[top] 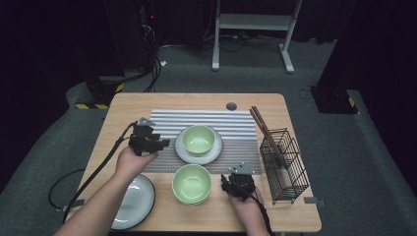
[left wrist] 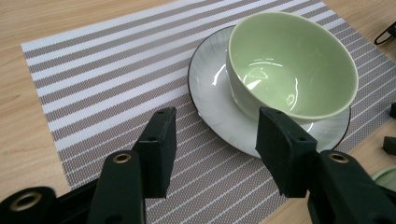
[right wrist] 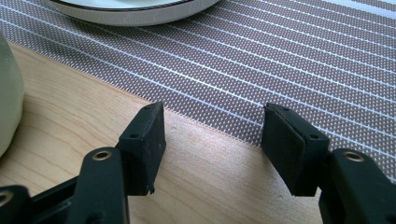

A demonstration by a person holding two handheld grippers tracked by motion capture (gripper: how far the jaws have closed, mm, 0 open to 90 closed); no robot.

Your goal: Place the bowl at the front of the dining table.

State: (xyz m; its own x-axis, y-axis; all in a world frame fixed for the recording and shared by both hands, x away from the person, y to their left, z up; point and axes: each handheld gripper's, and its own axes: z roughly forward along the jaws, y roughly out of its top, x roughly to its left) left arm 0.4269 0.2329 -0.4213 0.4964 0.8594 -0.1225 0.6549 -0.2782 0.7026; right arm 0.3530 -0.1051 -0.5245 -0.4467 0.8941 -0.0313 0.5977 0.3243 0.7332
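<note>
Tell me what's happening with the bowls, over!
Left gripper open, empty, beside green bowl on plate. Right gripper open, empty, by second bowl. Nothing in the way.

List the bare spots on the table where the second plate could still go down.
Free: the striped placemat left of the plate with bowl, under the left gripper; bare wood along the table far edge. Crowded: near edge, with empty plate, second bowl, right gripper and wire rack.

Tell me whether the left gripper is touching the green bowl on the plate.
Apart. The left gripper view shows the left gripper open and empty, short of the green bowl.
</note>
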